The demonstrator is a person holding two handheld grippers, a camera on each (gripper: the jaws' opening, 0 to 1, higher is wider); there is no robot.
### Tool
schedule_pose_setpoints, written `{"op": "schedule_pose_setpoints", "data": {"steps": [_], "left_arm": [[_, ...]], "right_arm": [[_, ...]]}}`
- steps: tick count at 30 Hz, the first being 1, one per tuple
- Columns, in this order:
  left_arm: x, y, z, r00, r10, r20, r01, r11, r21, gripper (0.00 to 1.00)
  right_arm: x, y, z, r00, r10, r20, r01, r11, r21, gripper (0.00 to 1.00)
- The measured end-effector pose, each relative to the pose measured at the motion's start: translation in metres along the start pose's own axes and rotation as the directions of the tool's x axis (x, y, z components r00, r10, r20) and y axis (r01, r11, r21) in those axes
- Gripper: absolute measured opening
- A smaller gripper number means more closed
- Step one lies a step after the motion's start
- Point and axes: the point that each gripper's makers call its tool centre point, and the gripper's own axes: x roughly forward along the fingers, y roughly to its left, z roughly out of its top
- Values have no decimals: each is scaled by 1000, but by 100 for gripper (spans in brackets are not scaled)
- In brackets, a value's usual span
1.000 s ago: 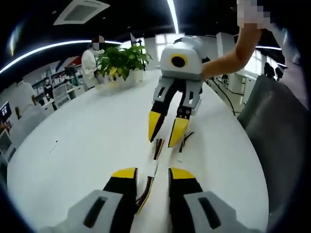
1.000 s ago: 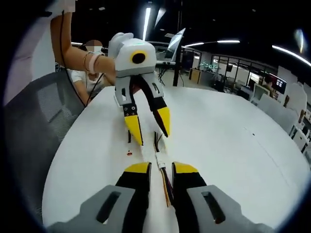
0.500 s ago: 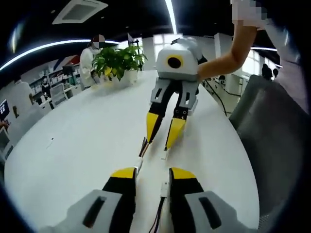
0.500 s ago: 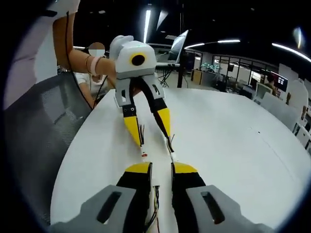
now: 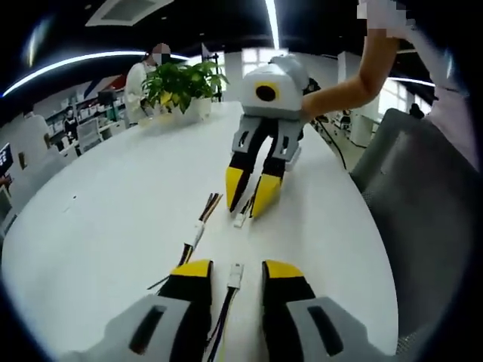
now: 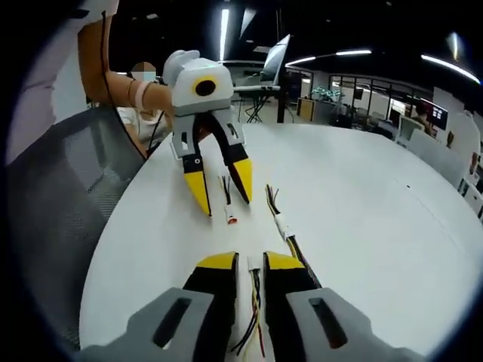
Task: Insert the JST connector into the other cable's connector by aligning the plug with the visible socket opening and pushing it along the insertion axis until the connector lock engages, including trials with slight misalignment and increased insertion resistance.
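A large white table (image 5: pixel 113 196) spreads under both grippers, with a grey mesh chair (image 5: pixel 423 204) at its edge beside the person. At the far end of the table in the left gripper view stands a leafy potted plant (image 5: pixel 179 83), and a person in a white top (image 5: pixel 139 87) stands behind it. In the right gripper view the far background shows office desks and a laptop on a stand (image 6: pixel 272 64).

The left gripper (image 5: pixel 234 271) has its yellow-tipped jaws apart, with a gap showing between them. A white JST connector (image 5: pixel 235 274) with its multicoloured wires (image 5: pixel 219 332) lies on the table in that gap, just between the jaw tips; the jaws do not clamp it. In the right gripper view this gripper appears at the far side, tips down on the table, with the small connector lying between them.

The right gripper (image 6: pixel 250 262) has its jaws drawn closer, with a narrow gap. A second white connector (image 6: pixel 253 262) with wires (image 6: pixel 253 324) sits in that gap; whether the pads actually press it cannot be told. A forearm (image 5: pixel 343 83) reaches in behind this gripper in the left gripper view.

A third cable with a white connector (image 5: pixel 199 232) lies loose on the table, to the left of the left gripper's jaws and apart from both grippers.
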Motion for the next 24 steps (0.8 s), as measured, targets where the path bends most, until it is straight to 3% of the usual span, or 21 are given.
{"op": "schedule_pose_setpoints", "data": {"steps": [13,24], "left_arm": [[1,0,-11,999,6,-32,-6,1000,8,16],[-2,6,-13,1000,23,19,-23,1000,-4,7]], "right_arm": [[2,2,-4,1000,-15,-5,15,1000,8,8],[1,7,-5,1000,-16,-1,16,1000,13,6]]}}
